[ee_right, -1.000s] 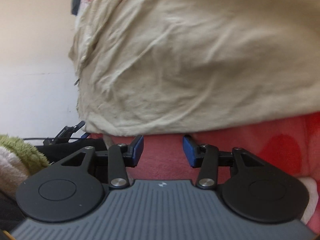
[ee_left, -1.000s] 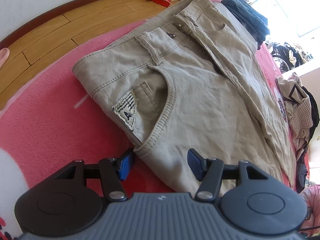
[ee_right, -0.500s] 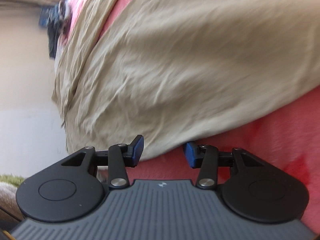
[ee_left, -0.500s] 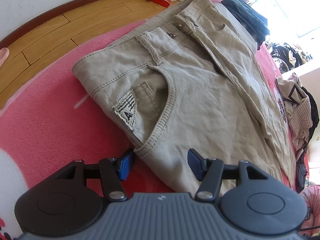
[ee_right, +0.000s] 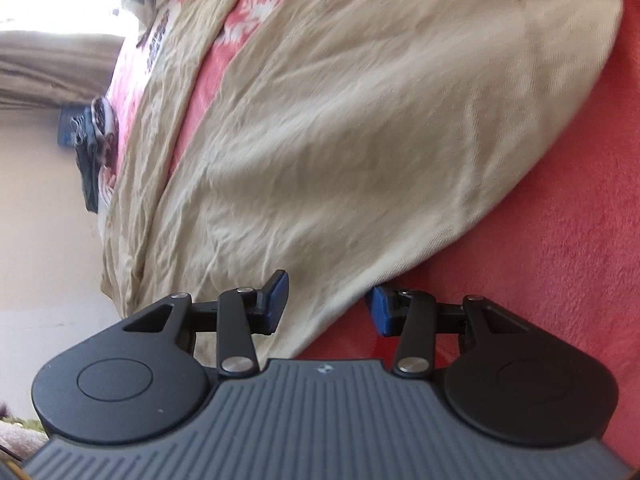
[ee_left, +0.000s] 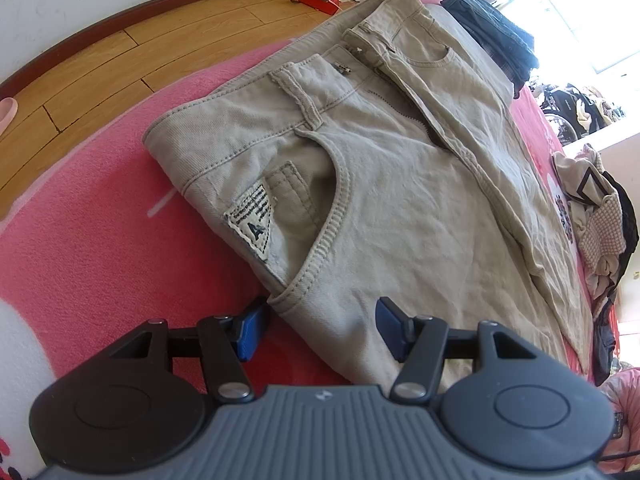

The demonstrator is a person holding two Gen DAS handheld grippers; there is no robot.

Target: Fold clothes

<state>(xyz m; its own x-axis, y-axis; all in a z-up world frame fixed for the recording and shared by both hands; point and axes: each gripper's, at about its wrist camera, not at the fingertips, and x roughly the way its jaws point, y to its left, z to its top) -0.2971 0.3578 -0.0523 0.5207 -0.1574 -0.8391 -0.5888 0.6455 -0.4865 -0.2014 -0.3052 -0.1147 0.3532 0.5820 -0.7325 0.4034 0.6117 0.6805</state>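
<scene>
Garment: beige trousers [ee_left: 400,208] are laid flat on a pink blanket [ee_left: 80,240], waistband toward the far left and legs running off to the near right in the left wrist view.
Fabric: a light khaki cotton twill is seen, finely creased all over, with tonal double stitching along the seams.
Waist: the waistband is shown with a belt loop [ee_left: 298,94], and the fly is lying open along the middle.
Pocket: a curved front pocket opening with a ribbed edge is seen, and a small inner coin pocket is set behind it.
Label: a white woven patch [ee_left: 252,222] with dark lettering is sewn at an angle on the pocket lining.
Legs: in the right wrist view the trousers [ee_right: 340,140] are seen as two legs, split by a strip of blanket [ee_right: 560,260] with a white flower print.
Left tongs: the left gripper [ee_left: 318,328] is held released, its blue pads apart at the near side edge of the trousers by the hip; nothing is pinched.
Right tongs: the right gripper [ee_right: 326,306] is also unclenched, its pads straddling the near edge of a trouser leg without pressing on it.
Surroundings: a wooden floor [ee_left: 100,60] is seen at far left, and other clothes [ee_left: 600,216] are heaped at right.
</scene>
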